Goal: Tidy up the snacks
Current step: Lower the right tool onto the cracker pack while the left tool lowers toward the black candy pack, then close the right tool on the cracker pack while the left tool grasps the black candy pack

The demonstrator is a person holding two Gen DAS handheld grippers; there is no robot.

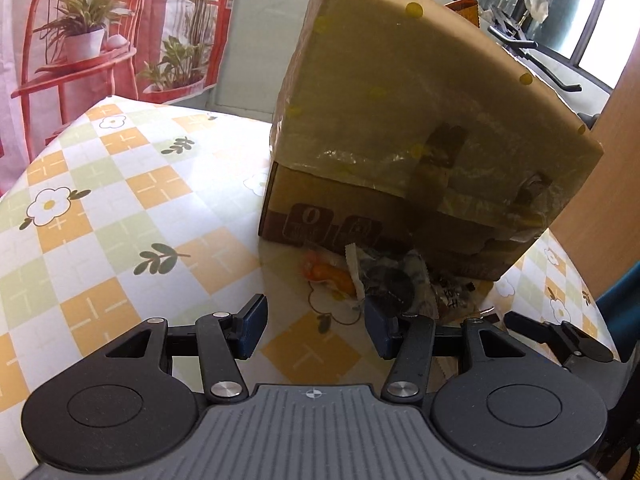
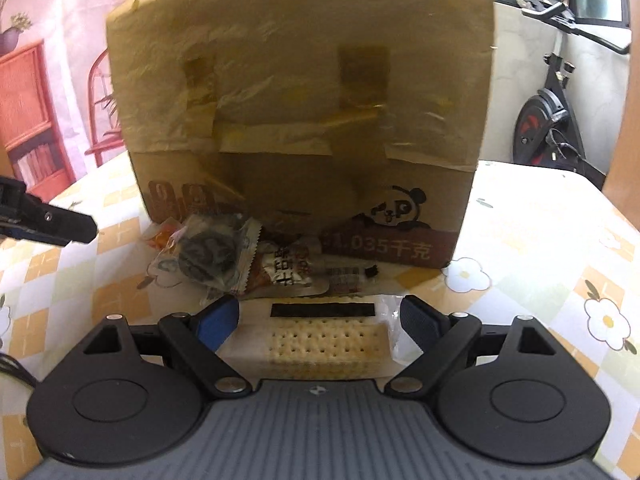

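While the tall brown cardboard box [image 2: 300, 120] stands on the checked floral tablecloth [image 1: 120, 200], small wrapped snacks [image 2: 224, 256] lie at its base. Right gripper [image 2: 318, 318] spreads wide around a clear-wrapped cracker pack [image 2: 324, 344], pads apart from it. Left gripper [image 1: 316, 326] gapes narrowly, empty.

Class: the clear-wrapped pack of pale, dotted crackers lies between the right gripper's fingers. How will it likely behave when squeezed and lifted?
The clear-wrapped pack of pale, dotted crackers is probably stiff yet brittle: a hard squeeze may crack it. Its glossy film looks slippery. Flat and thin, it is likely light and unlikely to roll from the right gripper.
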